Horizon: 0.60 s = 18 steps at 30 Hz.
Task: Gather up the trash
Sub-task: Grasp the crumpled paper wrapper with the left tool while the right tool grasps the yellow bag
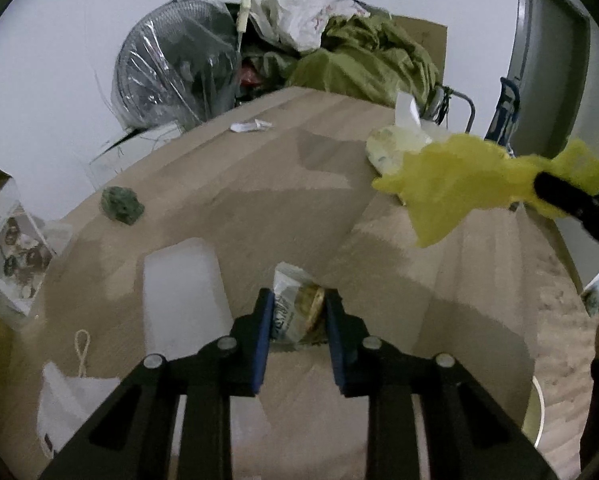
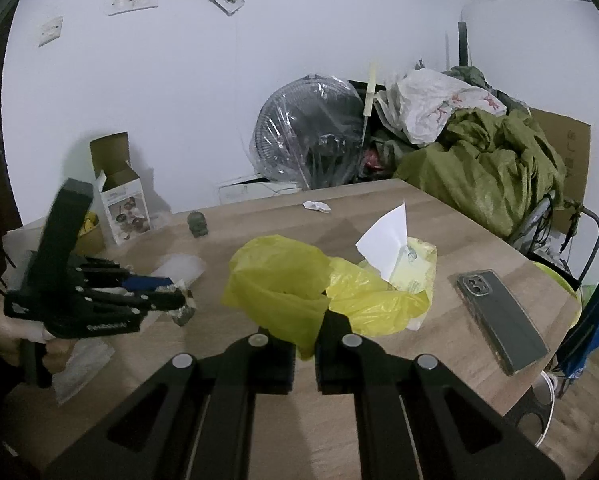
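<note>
Jaws first: the left gripper [image 1: 297, 312] has its blue pads squeezed onto a crumpled snack wrapper [image 1: 299, 308], which sits low over the wooden counter [image 1: 259, 184]. No earlier shot to compare, so that's just how it looks. The right gripper [image 2: 305, 340] is clamped tight on a bunched fold of the yellow plastic bag [image 2: 283, 280], and the bag's mouth gapes open toward the left side of the right wrist view.

Behind the bag there's a yellowish tissue pack [image 2: 413, 268] with a white sheet sticking up out of it, touching the bag's back edge. A phone [image 2: 501, 320] lies flat to the right, well apart from the bag. Farther back on the counter: a small crumpled white scrap [image 2: 317, 206] and a little dark green lump [image 2: 197, 224]. A translucent white plastic piece [image 1: 183, 284] lies just beside the left gripper's wrapper.
</note>
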{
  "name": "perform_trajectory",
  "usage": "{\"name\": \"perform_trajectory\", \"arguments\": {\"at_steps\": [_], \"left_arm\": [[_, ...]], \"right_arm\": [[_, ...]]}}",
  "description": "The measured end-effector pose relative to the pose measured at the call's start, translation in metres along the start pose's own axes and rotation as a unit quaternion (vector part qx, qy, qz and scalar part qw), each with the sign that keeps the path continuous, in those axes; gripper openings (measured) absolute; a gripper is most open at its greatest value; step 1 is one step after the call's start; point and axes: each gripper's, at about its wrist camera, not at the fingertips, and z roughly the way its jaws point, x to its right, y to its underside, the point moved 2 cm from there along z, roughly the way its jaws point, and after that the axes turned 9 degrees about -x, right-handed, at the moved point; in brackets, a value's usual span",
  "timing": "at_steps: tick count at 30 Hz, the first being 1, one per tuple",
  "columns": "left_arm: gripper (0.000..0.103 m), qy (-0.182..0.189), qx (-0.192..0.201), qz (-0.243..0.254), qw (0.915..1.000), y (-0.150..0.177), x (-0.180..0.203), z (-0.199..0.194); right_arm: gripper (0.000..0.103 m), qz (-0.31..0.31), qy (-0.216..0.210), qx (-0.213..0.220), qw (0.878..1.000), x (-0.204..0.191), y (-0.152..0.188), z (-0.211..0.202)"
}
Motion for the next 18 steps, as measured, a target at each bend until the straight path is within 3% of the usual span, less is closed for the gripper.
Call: {"name": "perform_trajectory", "arguments": {"at_steps": [13,18], "left_arm": [[0.024,0.003,0.021,0.006,0.9998,0.024,0.016,-0.042],[0.023,-0.013,0.034,0.001,0.9993,0.036,0.021,-0.061]], "right_arm": [[0.006,-0.003,-0.003,0.006,1.000,-0.014,0.016,-0.030],[0.006,-0.001,-0.012,0.005,1.000,-0.018,0.025,-0.040]]}}
